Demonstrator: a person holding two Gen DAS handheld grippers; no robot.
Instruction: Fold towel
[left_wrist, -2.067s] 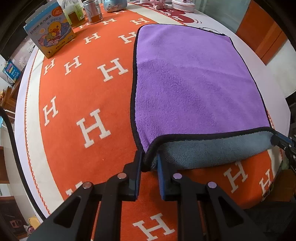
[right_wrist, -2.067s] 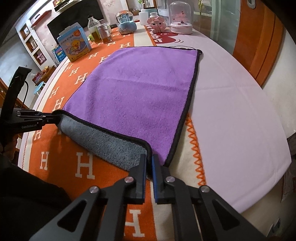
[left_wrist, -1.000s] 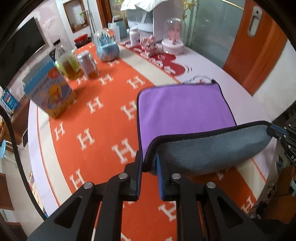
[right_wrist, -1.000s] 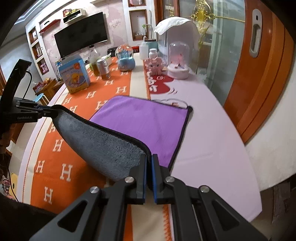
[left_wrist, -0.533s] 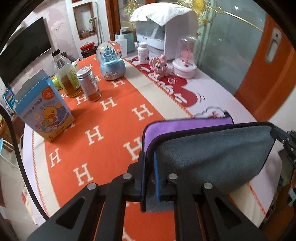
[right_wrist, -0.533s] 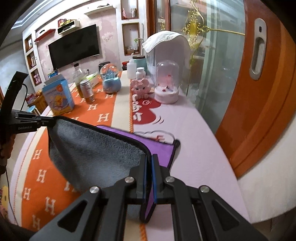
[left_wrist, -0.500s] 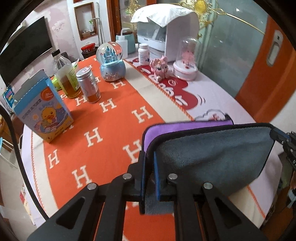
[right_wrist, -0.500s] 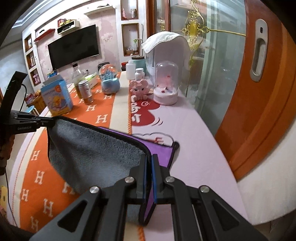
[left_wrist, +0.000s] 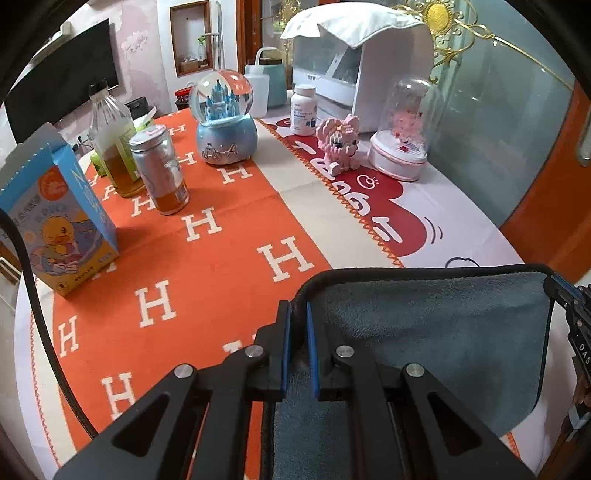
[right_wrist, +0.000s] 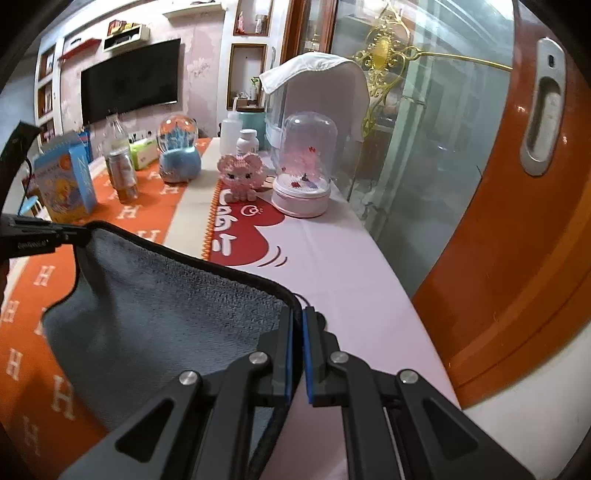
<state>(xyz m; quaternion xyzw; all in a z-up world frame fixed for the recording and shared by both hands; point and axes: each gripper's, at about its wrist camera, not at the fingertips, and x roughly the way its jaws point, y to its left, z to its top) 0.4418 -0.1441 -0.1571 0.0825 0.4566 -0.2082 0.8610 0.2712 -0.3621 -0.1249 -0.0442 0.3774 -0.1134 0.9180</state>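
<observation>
The towel has a grey underside and a black hem; its purple face is hidden now. It hangs stretched between my two grippers above the table. My left gripper is shut on the towel's left corner. My right gripper is shut on the towel's right corner. In the right wrist view the grey side sags toward me, and the left gripper shows at the far left edge. The right gripper shows at the right edge of the left wrist view.
Beyond the towel, on the orange H-patterned cloth, stand a blue duck carton, a metal can, a bottle, a snow globe, a pink brick toy and a glass dome. An orange door is at the right.
Both grippers have carried the towel's near edge up and forward over the rest of it. The purple face, visible earlier, is now covered by the grey side.
</observation>
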